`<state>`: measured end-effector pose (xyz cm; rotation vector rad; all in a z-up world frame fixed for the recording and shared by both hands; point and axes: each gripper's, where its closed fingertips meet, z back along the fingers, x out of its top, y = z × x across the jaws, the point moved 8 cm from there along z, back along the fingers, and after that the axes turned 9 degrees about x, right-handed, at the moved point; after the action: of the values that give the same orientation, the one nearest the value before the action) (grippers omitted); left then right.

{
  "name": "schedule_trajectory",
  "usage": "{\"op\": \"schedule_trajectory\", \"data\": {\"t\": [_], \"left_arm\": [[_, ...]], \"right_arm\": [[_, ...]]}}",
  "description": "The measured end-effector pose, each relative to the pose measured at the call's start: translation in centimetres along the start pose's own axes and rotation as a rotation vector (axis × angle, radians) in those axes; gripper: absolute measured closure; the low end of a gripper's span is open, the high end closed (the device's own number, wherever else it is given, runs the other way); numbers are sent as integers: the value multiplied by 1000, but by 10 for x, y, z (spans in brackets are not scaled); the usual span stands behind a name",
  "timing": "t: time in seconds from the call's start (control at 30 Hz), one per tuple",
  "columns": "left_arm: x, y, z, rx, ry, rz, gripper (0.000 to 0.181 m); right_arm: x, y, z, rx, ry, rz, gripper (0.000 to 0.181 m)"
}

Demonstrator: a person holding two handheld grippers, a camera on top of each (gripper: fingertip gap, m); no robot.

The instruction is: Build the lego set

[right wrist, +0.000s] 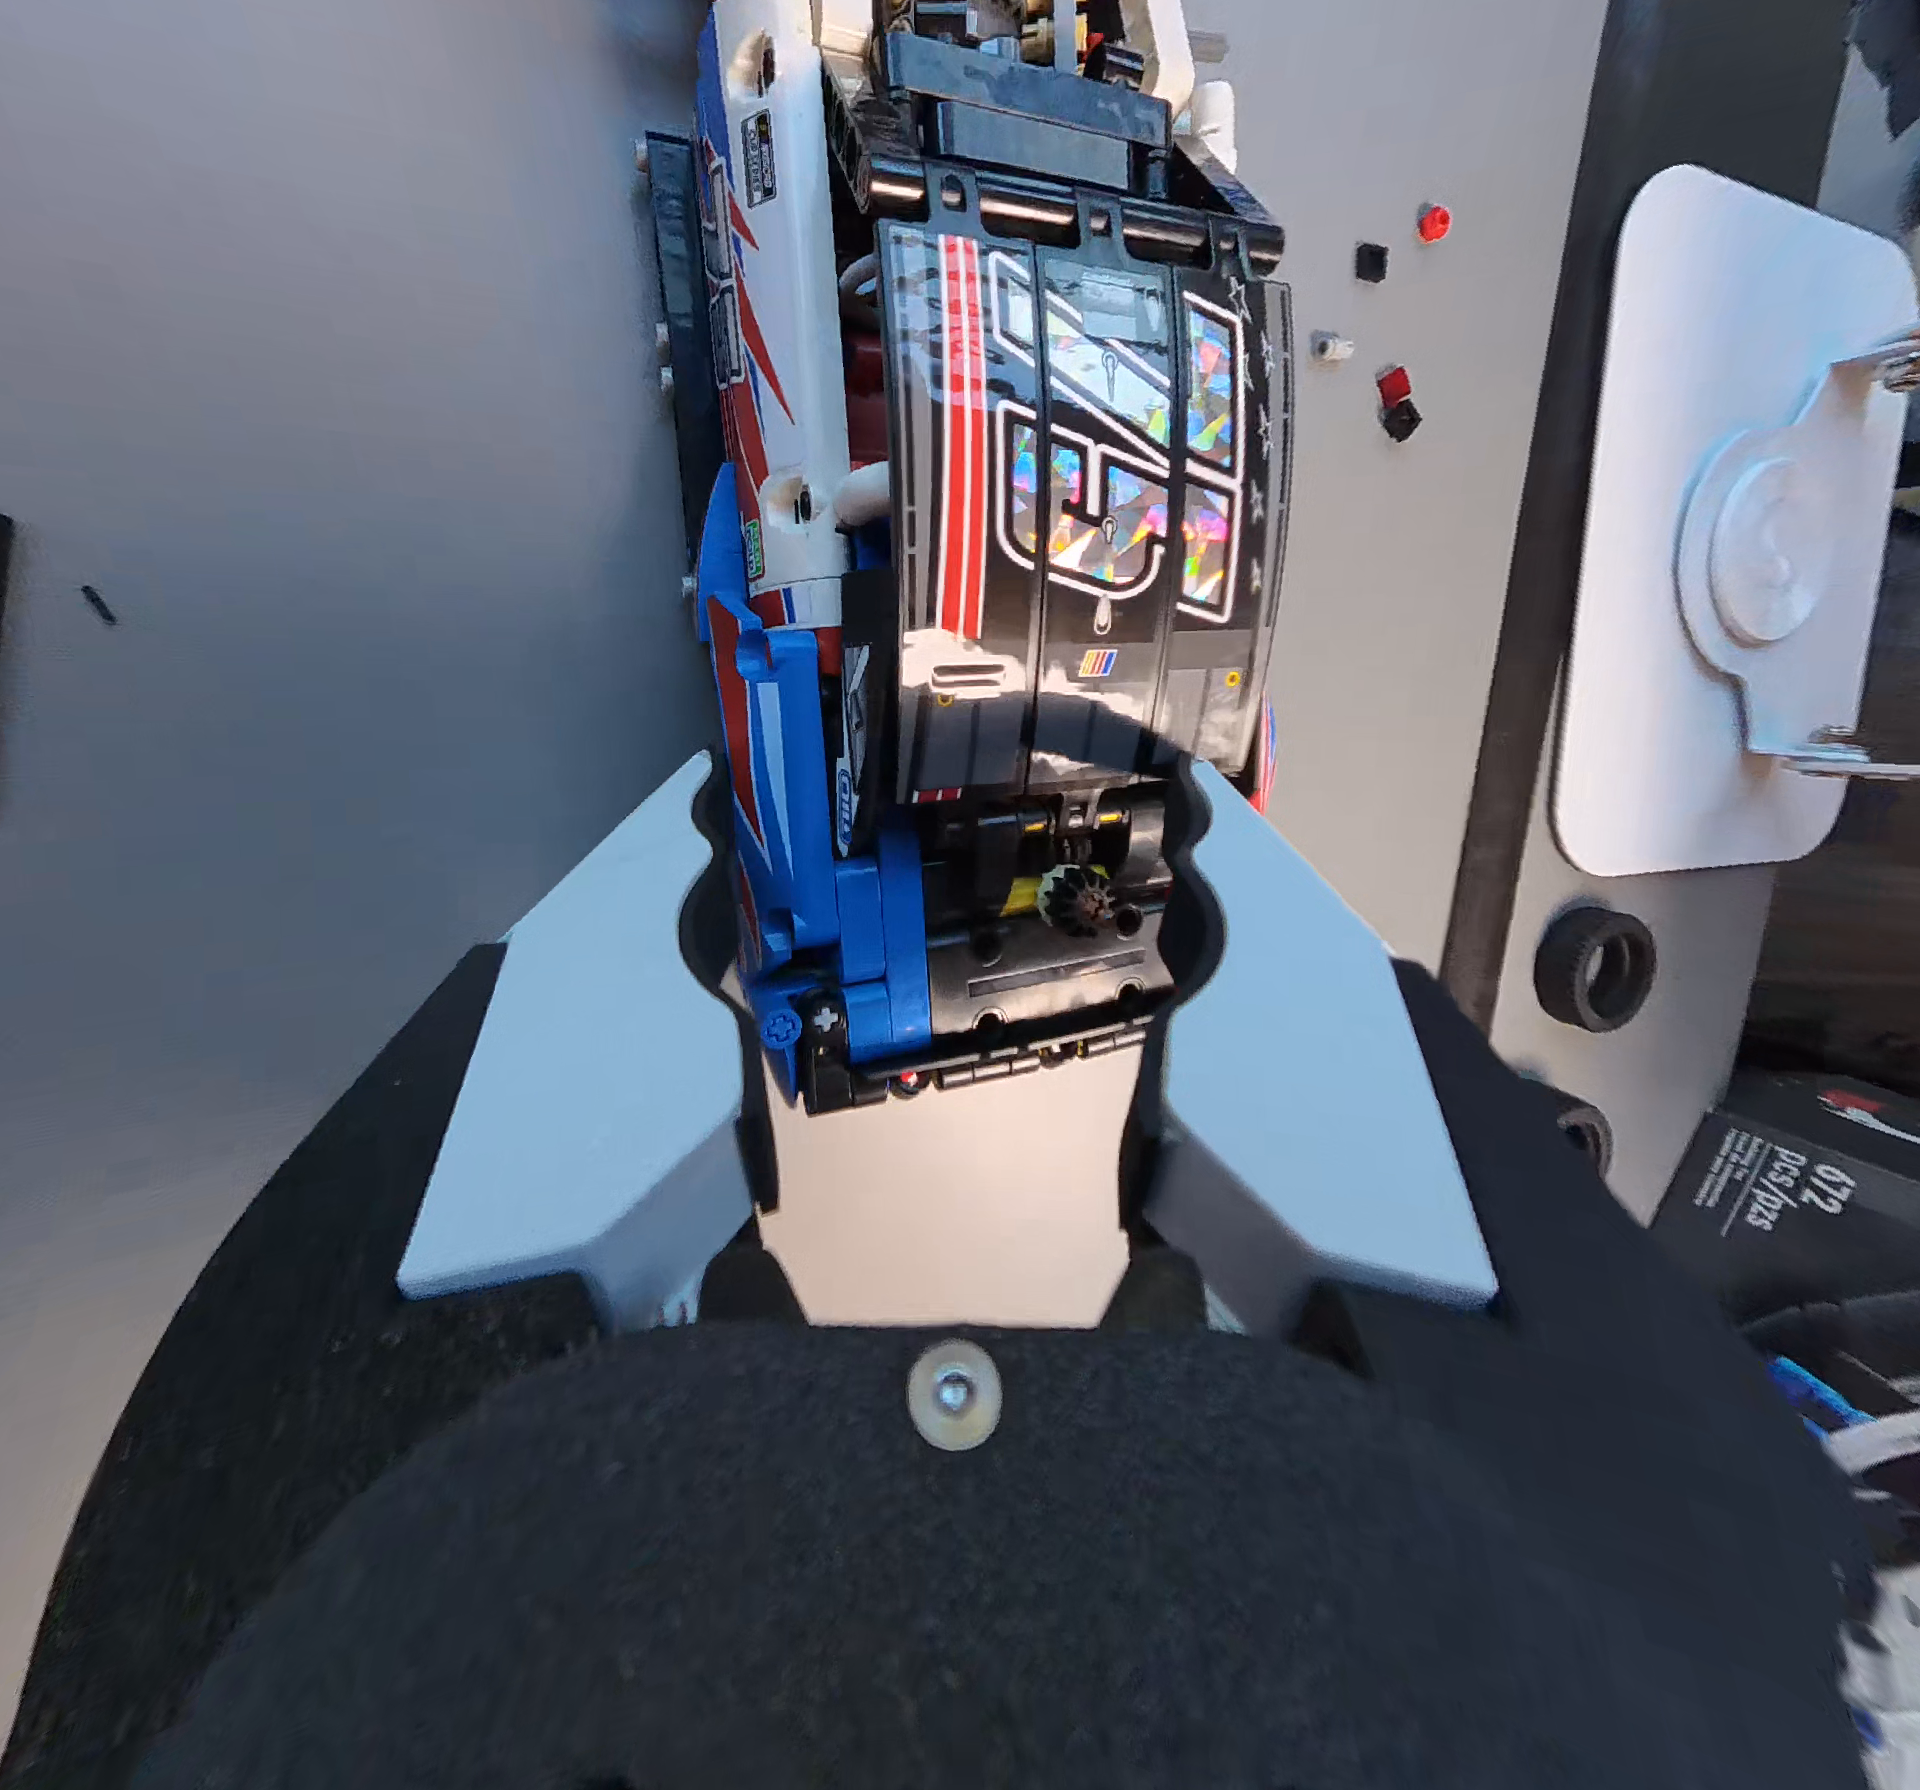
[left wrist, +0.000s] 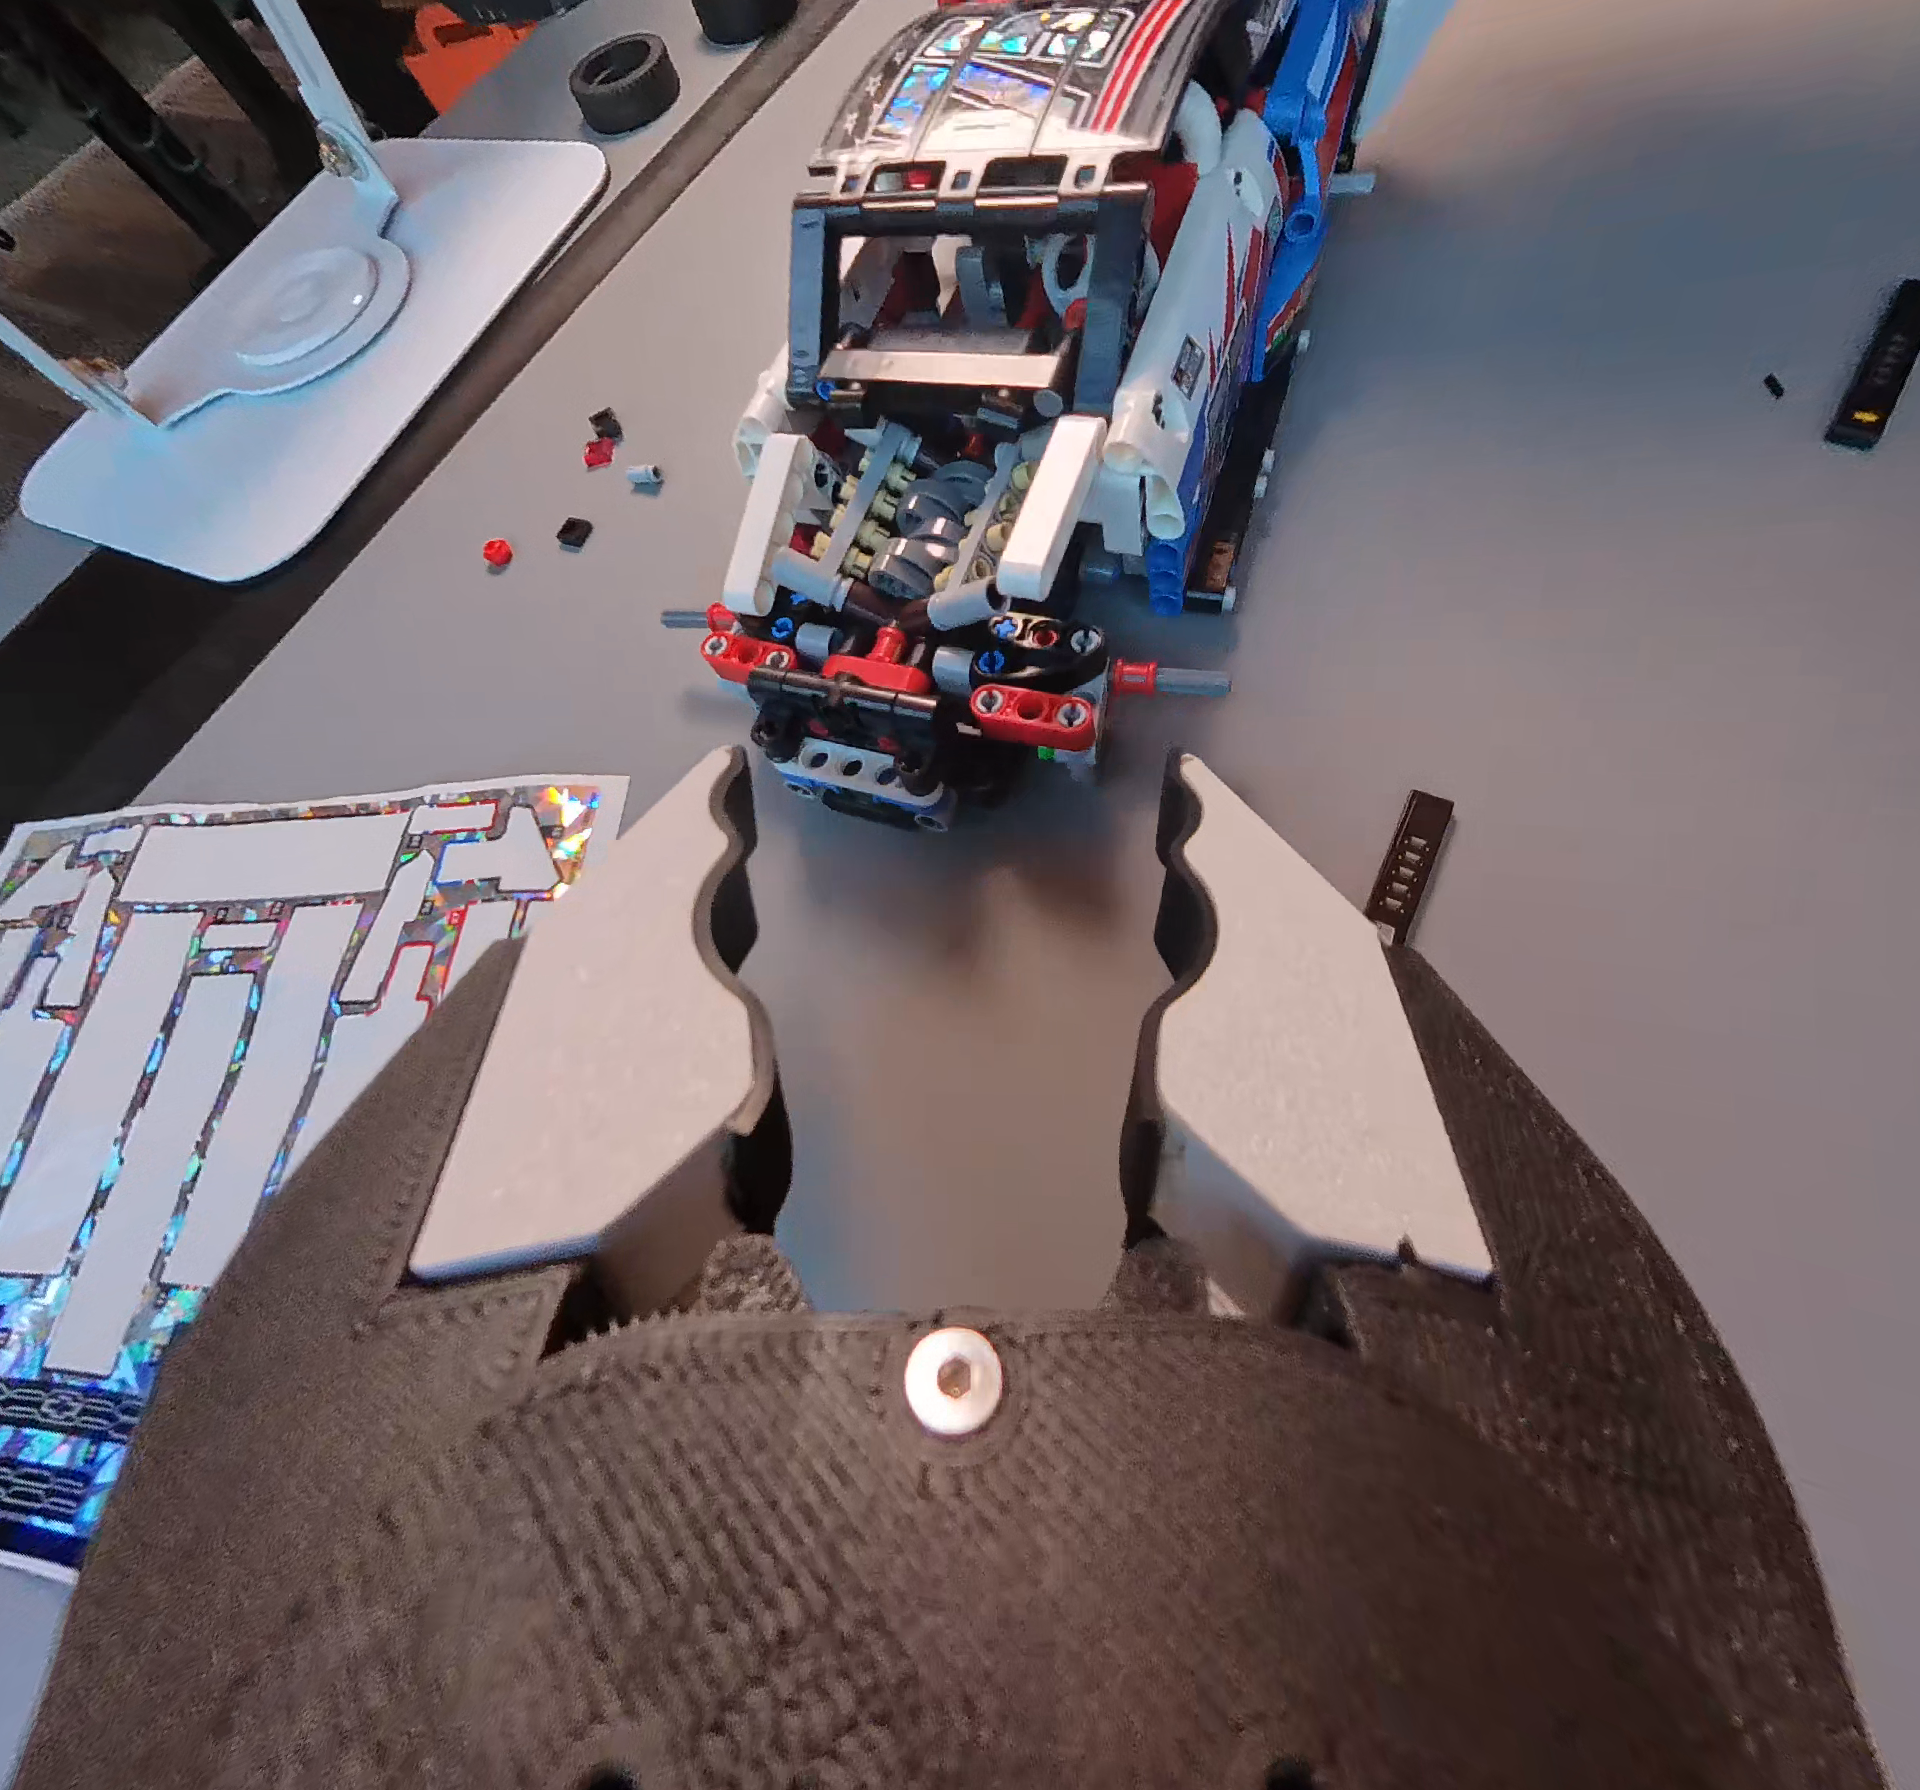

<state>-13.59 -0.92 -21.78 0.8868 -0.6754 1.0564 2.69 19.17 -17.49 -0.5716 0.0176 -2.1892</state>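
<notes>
With my left gripper (left wrist: 956, 784) wide open and empty just short of the car's (left wrist: 1039, 369) front, bare table (left wrist: 1558, 597) lies to its right. My right gripper (right wrist: 951, 805) straddles the car's (right wrist: 1039, 493) rear end, jaws open; contact unclear. Sticker sheet (left wrist: 208, 1065) sits left.

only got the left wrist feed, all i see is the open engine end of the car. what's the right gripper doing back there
Observer: The right gripper is open, its fingers either side of the car at the far end. I cannot tell if they touch it.
Operator: anything exposed at that end
Observer: Yes, a small dark gear sits in the open black frame below the roof.
Operator: is the left gripper showing in the right feed
Observer: No. In its own view the left gripper is open, short of the car.
</notes>
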Motion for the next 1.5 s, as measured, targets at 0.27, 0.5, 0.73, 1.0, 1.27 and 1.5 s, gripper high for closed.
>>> {"op": "schedule_trajectory", "data": {"t": [0.27,0.5,0.73,1.0,1.27,1.5], "left_arm": [[9,-9,-14,119,-13,-321,93],[6,-7,-18,72,-23,-260,102],[4,-6,-18,52,-28,-217,107],[3,-8,-15,40,-32,-202,108],[4,-6,0,79,-73,-224,103],[22,-22,10,146,-222,-419,87]], "right_arm": [[2,-27,14,262,-90,-189,132],[21,-9,19,-7,-93,-20,112],[47,21,-8,-405,-146,77,135],[69,11,-14,-446,-59,147,145],[70,4,-35,-571,85,313,166],[80,-4,10,-120,-24,65,165]]}}
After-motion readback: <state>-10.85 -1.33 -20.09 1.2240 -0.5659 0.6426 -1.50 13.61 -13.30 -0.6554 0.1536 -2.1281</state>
